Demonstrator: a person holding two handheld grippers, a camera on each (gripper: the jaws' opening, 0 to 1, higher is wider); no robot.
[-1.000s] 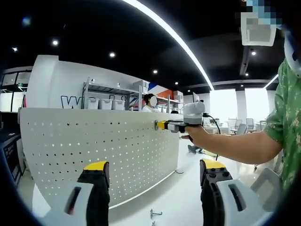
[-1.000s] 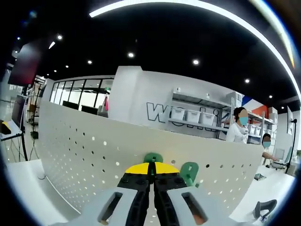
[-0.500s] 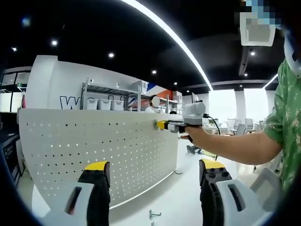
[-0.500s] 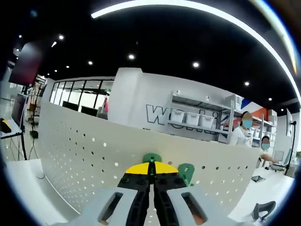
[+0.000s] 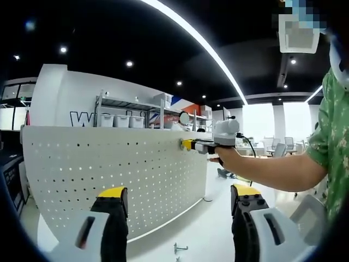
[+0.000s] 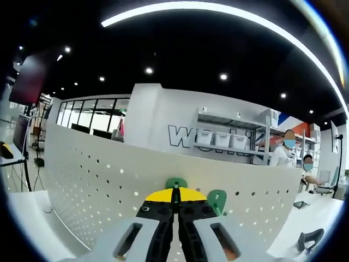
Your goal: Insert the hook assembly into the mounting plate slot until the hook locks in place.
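Pinching what looks like a light, stiff green hook (image 6: 175, 183) by its near end, the right gripper (image 6: 175, 203) presses it against the pegboard (image 6: 98, 185), while the left gripper (image 5: 177, 204) hangs wide, holding nothing.

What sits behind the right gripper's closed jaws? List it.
Two green hook pieces poke out past the right gripper, against the white pegboard. Their lower parts and any slot engagement are hidden by the jaws.
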